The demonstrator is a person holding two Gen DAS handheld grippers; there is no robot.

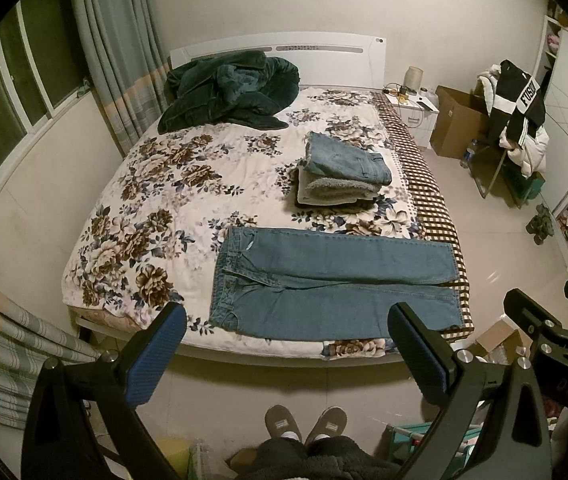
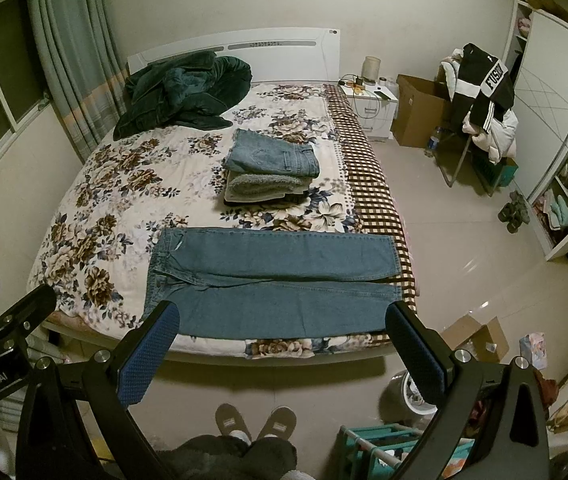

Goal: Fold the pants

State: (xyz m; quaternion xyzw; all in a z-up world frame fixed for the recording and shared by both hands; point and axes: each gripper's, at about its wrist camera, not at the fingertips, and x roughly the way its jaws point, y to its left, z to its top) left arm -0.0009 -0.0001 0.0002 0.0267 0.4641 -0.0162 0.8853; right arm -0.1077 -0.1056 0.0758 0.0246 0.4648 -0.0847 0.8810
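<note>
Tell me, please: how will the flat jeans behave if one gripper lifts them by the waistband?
The jeans would probably hang limp, since the cloth lies flat on the bed. The long legs would likely drag. Denim looks thick, so probably rather heavy, not slippery.

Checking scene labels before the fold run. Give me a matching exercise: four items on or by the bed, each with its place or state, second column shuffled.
Items:
1. Jeans
2. Folded stack
3. Green blanket
4. Left gripper

Places/states:
A. Crumpled by the headboard
B. Open, holding nothing
C. Spread flat along the near bed edge
D. Mid-bed, folded denim on top

Pairs: 1-C, 2-D, 3-A, 4-B
</note>
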